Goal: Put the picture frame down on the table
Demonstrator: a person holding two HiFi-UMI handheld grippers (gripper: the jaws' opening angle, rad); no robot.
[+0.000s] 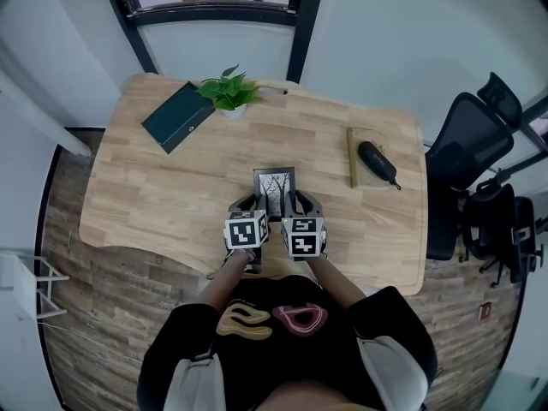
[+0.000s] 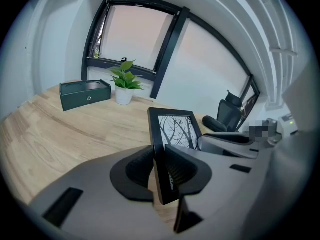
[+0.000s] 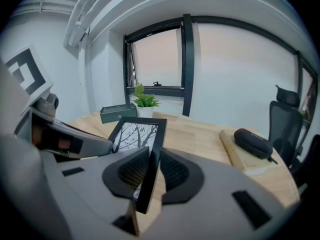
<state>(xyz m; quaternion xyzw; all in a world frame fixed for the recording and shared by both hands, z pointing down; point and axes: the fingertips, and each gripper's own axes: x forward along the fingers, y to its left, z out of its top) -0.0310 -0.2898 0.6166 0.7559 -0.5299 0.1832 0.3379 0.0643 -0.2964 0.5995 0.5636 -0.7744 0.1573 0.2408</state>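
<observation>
Left tool (image 2: pixel 157 166), right tool (image 3: pixel 150 170) grip picture frame (image 1: pixel 275 192), long axis toward plant (image 1: pixel 228 91).

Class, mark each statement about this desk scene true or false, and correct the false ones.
1. The left gripper and the right gripper each clamp a side edge of the picture frame. True.
2. The potted plant stands next to the black case. False: the potted plant stands beside the dark green box, and the black case is over at the right side of the table in the head view.
3. The picture in the frame shows bare tree branches. True.
4. The black case lies directly on the tabletop. False: it rests on a tan book.
</observation>
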